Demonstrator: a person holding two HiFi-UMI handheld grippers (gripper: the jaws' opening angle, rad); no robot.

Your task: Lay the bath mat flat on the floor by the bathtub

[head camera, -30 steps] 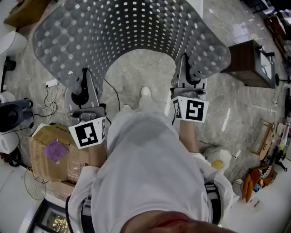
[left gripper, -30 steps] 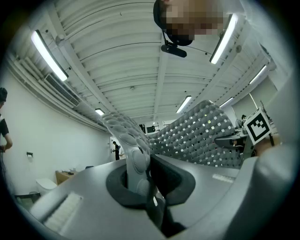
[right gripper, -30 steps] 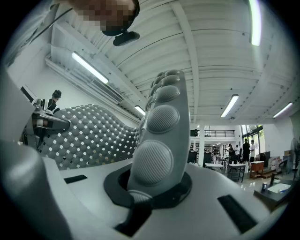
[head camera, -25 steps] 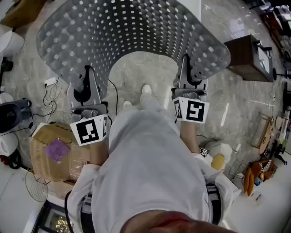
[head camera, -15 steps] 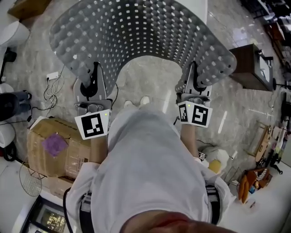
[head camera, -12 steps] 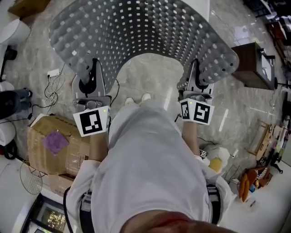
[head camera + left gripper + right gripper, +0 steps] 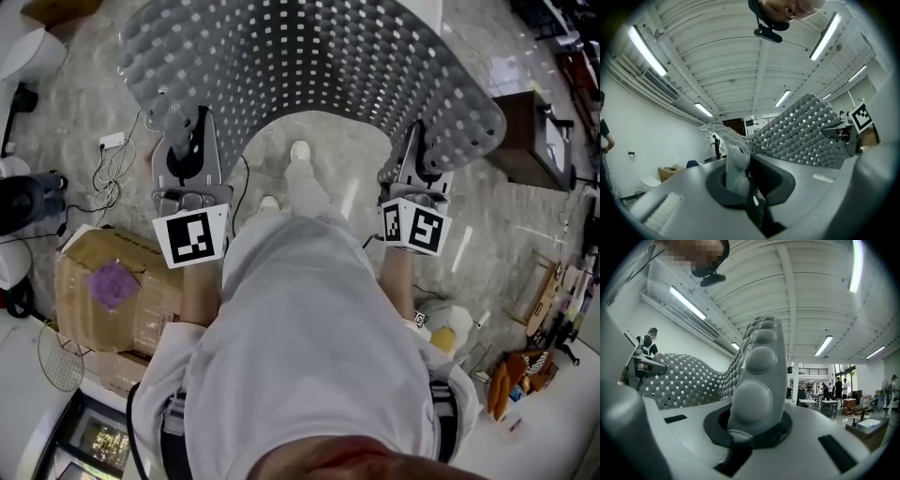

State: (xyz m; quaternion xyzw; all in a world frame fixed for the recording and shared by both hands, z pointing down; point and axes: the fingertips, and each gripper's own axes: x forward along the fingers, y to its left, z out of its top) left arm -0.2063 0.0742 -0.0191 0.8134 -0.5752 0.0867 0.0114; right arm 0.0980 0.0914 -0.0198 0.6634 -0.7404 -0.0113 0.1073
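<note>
In the head view the grey perforated bath mat (image 7: 309, 56) hangs in an arch above the floor, held by its two near corners. My left gripper (image 7: 194, 131) is shut on the mat's left corner, and my right gripper (image 7: 421, 152) is shut on the right corner. The left gripper view shows the thin mat edge (image 7: 737, 157) pinched between the jaws of the left gripper (image 7: 740, 176), the sheet (image 7: 801, 136) stretching away to the right. In the right gripper view the mat's suction-cup side (image 7: 757, 376) rises out of the right gripper (image 7: 750, 425).
The person's white shoe (image 7: 299, 153) stands on the marble floor (image 7: 328, 150) under the arch. A cardboard box (image 7: 108, 286) and a black appliance (image 7: 23, 202) are at left, with cables and a power strip (image 7: 111, 142). A dark wooden cabinet (image 7: 530, 131) stands at right.
Both grippers and the mat have moved forward together, staying shut on the corners. The person has stepped forward, with one shoe now further ahead under the mat.
</note>
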